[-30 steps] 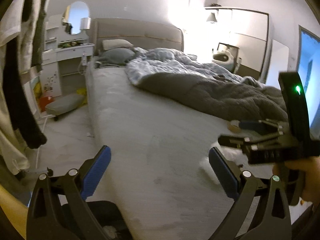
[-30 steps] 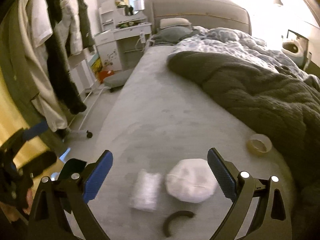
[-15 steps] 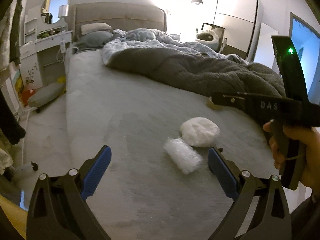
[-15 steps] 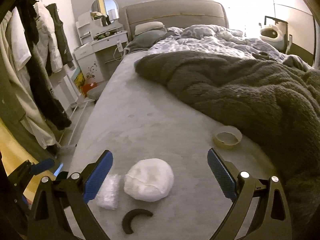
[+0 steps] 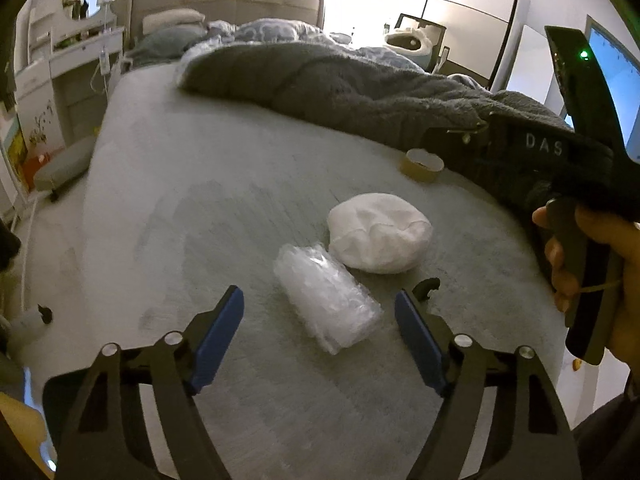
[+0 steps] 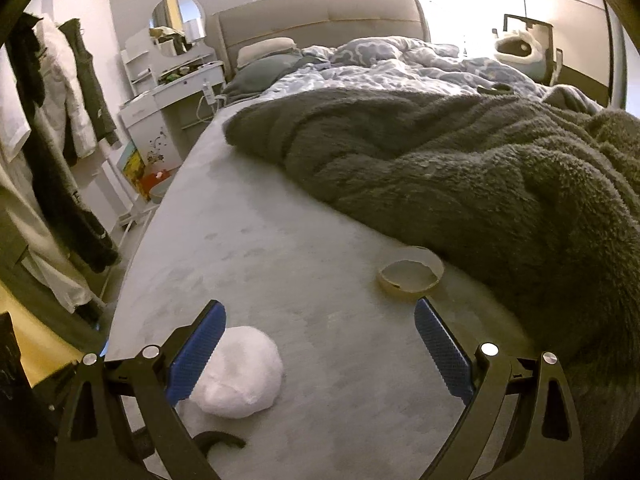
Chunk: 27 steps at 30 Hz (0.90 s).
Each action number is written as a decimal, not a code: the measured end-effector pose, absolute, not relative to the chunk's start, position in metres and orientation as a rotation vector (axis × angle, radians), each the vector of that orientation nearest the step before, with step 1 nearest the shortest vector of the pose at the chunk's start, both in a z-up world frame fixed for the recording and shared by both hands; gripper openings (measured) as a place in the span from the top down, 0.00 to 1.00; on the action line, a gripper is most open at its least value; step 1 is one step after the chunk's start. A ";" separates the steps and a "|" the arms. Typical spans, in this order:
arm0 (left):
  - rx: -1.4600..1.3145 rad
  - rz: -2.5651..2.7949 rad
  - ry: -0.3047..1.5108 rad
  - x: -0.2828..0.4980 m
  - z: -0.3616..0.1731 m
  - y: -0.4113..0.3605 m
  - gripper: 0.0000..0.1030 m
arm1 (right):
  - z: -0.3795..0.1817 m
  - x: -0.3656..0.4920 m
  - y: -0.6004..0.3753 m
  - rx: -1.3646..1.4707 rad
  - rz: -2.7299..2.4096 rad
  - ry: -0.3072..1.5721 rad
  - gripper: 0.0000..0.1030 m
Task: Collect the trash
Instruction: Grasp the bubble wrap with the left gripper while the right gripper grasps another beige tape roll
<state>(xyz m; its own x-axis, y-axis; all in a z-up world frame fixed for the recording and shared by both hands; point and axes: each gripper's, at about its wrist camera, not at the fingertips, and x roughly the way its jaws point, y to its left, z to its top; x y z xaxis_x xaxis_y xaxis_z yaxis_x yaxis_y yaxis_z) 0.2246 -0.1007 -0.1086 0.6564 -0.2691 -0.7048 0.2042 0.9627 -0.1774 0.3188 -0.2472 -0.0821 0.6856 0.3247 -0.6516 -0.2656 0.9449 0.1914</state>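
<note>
Blue-padded left gripper (image 5: 318,320) angled down, jaws closing around plastic wrap (image 5: 326,296), untouched, right gripper (image 6: 320,344) spread, empty

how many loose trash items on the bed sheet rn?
4: clear plastic wrap ahead of the left gripper; white wad behind it; tape roll by the grey blanket; dark curved piece nearest. More may hide under the blanket.

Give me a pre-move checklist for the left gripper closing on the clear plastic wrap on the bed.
1. Left gripper lined up on the plastic wrap: ok.
2. Pads not yet pressing; jaws have just been closing: ok.
3. White wad outside the jaws: ok.
4. Dark curved piece clear of the right pad: cannot tell.
5. Right gripper empty, open, short of the tape roll: ok.
6. Trash bin in view: not ok.
</note>
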 end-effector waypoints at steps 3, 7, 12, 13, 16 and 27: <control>-0.097 -0.280 0.826 0.227 -0.112 -0.103 0.27 | -0.085 0.324 -0.246 0.066 0.329 0.754 0.06; -0.125 -0.291 0.856 0.233 -0.116 -0.105 0.33 | -0.090 0.335 -0.249 0.050 0.304 0.766 0.06; -0.139 -0.275 0.875 0.239 -0.119 -0.104 0.44 | -0.101 0.347 -0.261 0.068 0.254 0.798 0.06; -0.149 -0.274 0.877 0.240 -0.119 -0.103 0.45 | -0.104 0.350 -0.263 0.074 0.247 0.808 0.06; -0.164 -0.276 0.880 0.242 -0.120 -0.101 0.49 | -0.111 0.357 -0.268 0.078 0.224 0.826 0.06; -0.196 -0.303 0.859 0.239 -0.114 -0.094 0.55 | -0.131 0.384 -0.273 0.052 0.168 0.883 0.23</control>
<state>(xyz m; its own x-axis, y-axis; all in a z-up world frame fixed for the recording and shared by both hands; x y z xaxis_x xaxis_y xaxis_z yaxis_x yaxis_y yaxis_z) 0.2385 -0.0939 -0.1139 0.6139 -0.3393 -0.7127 0.1828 0.9395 -0.2898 0.3837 -0.2726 -0.1309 0.6226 0.1677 -0.7644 -0.1245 0.9856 0.1148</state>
